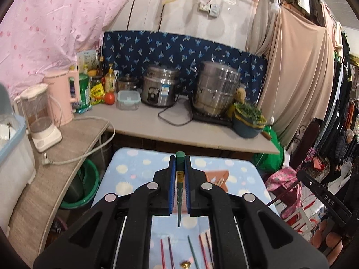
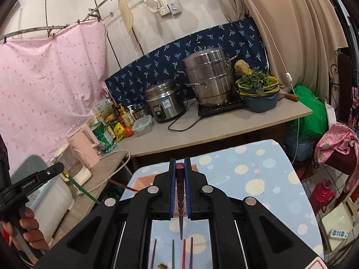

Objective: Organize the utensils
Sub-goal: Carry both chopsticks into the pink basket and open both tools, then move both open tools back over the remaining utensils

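Left gripper [image 1: 180,159]: black frame, blue pads, jaws clenched on a dark green chopstick [image 1: 180,192]. The square butt end sticks out just past the fingertips on the far side; the tapered tip points back toward the camera, hanging free between the jaw arms. A gold band on the stick sits between the pads.

Right gripper [image 2: 180,161]: same build, jaws clenched on a dark maroon chopstick [image 2: 180,192]. It lies the same way: faceted butt end at the fingertips, thin tip trailing back toward the camera.

Both held above a small table with a light blue cloth with pale dots [image 2: 258,174]. On the cloth near the camera, below the jaws, lie loose chopsticks [image 1: 203,253], red, purple and green, roughly side by side.

In the right wrist view the left gripper shows at the near left, a hand [image 2: 24,228] on its handle, the green stick angled down from it.

Beyond the table: a grey counter [image 1: 157,125] with steel pots.
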### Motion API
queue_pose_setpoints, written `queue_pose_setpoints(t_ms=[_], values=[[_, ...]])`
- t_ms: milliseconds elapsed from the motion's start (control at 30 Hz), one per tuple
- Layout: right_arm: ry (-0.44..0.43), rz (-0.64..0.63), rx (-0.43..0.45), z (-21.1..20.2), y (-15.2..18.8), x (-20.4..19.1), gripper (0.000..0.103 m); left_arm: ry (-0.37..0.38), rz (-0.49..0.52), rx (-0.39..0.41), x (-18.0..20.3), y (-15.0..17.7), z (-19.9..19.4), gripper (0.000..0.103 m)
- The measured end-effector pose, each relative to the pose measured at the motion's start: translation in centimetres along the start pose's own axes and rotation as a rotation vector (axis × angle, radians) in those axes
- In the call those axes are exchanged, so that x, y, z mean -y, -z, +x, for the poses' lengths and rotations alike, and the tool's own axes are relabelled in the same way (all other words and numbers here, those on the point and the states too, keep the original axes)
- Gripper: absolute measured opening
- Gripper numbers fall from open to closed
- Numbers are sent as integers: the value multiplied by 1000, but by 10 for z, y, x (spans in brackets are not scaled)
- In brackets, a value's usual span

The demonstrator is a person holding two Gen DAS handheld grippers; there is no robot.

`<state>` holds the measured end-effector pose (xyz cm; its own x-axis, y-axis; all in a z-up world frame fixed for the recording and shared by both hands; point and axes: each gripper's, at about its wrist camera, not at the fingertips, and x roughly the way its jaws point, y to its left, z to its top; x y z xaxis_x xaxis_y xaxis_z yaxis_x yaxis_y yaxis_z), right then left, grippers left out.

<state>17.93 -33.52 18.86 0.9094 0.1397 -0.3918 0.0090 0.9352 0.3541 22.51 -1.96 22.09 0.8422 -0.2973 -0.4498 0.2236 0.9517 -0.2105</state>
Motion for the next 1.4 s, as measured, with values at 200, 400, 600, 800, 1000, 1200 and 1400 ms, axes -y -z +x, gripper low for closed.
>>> queue_pose_setpoints(t_ms=[200, 400, 600, 800, 1000, 1200, 1400], values=[[-31, 26, 51, 22, -40, -10, 7, -3, -1, 100, 9, -43, 6, 7], [-38, 26, 65, 50, -61, -21, 7, -11, -5, 143, 12, -64, 30, 7], [-15, 1, 19, 86, -61, -23, 7, -19, -10, 99, 8, -58, 62, 7], [2, -1, -59, 116, -35, -16, 7, -33, -19, 31, -1, -38, 92, 7], [23, 2, -111, 132, -13, -11, 7, -51, -26, -17, -9, -23, 111, 7], [36, 17, -106, 131, -6, -6, 14, -77, -10, -36, -11, -15, 114, 8], [37, 19, -90, 112, -7, -5, 23, -91, -32, -23, -16, -13, 102, 33]])
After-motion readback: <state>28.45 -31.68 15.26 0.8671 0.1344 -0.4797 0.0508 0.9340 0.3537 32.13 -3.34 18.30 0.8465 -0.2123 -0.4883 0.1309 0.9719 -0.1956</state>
